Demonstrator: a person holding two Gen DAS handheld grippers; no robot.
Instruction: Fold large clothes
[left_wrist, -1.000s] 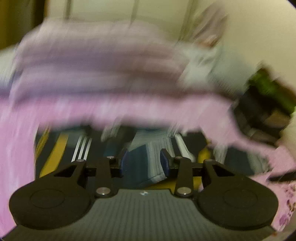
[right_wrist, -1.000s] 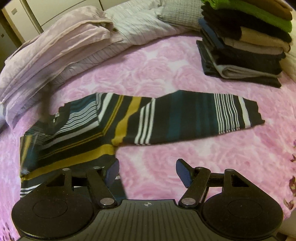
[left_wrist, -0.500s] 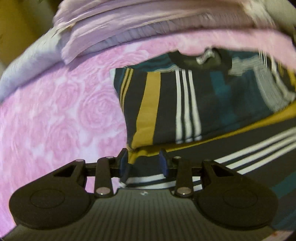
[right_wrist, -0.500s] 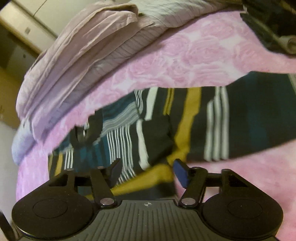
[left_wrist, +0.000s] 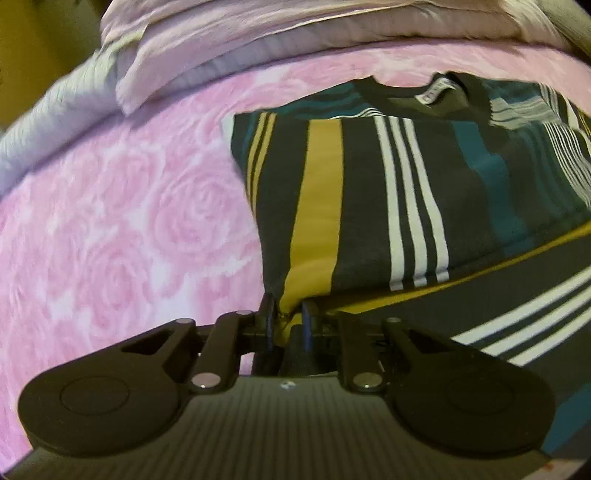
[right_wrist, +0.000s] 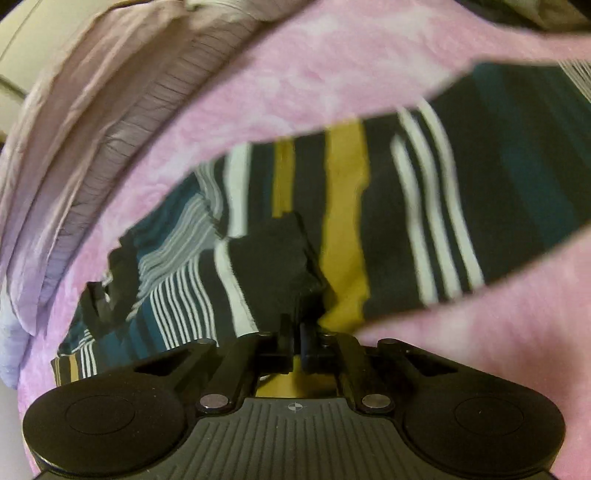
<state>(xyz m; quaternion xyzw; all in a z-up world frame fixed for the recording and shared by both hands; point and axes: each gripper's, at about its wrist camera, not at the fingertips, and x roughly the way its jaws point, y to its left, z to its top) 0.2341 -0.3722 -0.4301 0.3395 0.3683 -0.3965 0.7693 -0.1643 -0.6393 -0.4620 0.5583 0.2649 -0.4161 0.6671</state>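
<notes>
A striped sweater (left_wrist: 369, 192) in black, mustard, white and teal lies on the pink rose-patterned bedspread (left_wrist: 122, 229), its collar and label at the far side. My left gripper (left_wrist: 288, 319) is low at the sweater's near left edge; its jaws are closing, with a bunched mustard fold between the pads. In the right wrist view the sweater (right_wrist: 424, 206) spreads right with one sleeve outstretched. My right gripper (right_wrist: 296, 332) is shut on a raised black pinch of the fabric near the sleeve's base.
Folded pale lilac and grey bedding (left_wrist: 229, 40) is piled along the far side of the bed, also seen as bedding (right_wrist: 92, 122) at the upper left. A dark stack of clothes (right_wrist: 535, 11) shows at the top right edge.
Both grippers dropped down onto the sweater. The right jaws went from wide open to shut on fabric. The left jaws narrowed around the sweater's edge.
</notes>
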